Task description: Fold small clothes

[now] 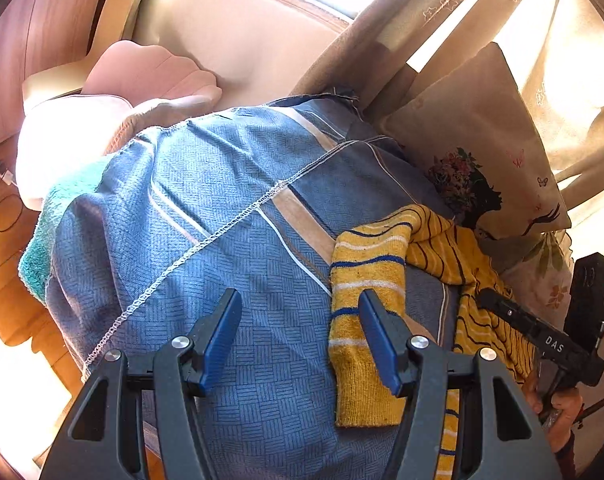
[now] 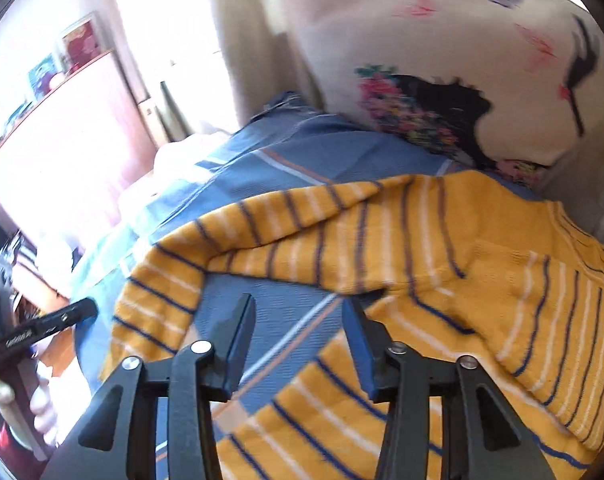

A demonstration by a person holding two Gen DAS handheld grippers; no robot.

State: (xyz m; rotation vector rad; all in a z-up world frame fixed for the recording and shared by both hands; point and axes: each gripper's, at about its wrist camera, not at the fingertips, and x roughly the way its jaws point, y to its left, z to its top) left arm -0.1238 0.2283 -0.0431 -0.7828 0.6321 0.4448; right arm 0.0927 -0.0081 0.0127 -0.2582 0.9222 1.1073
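Observation:
A yellow knit sweater with navy and white stripes lies spread on a blue patterned bedspread. One sleeve stretches left; in the left wrist view that sleeve lies under my right fingertip. My left gripper is open and empty, just above the bedspread and the sleeve cuff. My right gripper is open and empty, hovering over the gap between sleeve and body. The right gripper also shows at the left wrist view's right edge.
A cream cushion printed with a woman's silhouette leans at the back by the curtains. A pink shell-shaped pillow and a teal towel lie to the left. The wooden floor is beyond the bed edge.

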